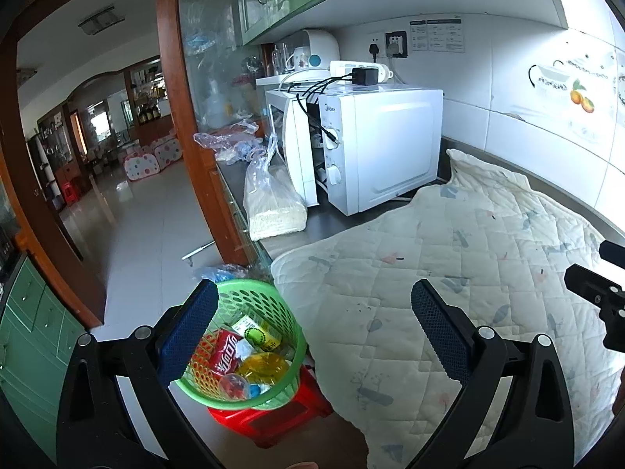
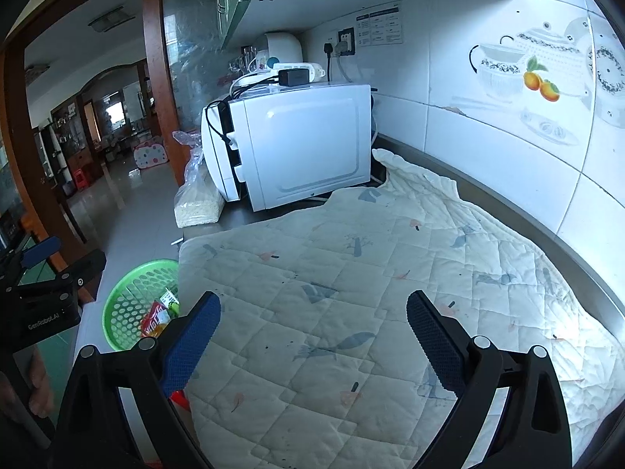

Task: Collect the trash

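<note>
A green perforated basket (image 1: 273,305) sits on a red stool (image 1: 273,422) on the floor beside the counter. It holds trash: a red cola wrapper (image 1: 226,355), a yellow-green packet (image 1: 256,332) and a yellow wrapper (image 1: 261,367). My left gripper (image 1: 312,312) is open and empty, its left finger above the basket rim. My right gripper (image 2: 312,320) is open and empty above the quilted cloth (image 2: 371,293). The basket also shows in the right wrist view (image 2: 133,293). The left gripper's body shows at the left of the right wrist view (image 2: 43,297).
A white microwave (image 1: 375,144) with cables and a charger on top stands at the back of the counter. A plastic bag of grain (image 1: 273,203) and other bags (image 1: 230,136) lie beside it. The tiled wall (image 2: 508,136) borders the right. A doorway opens left.
</note>
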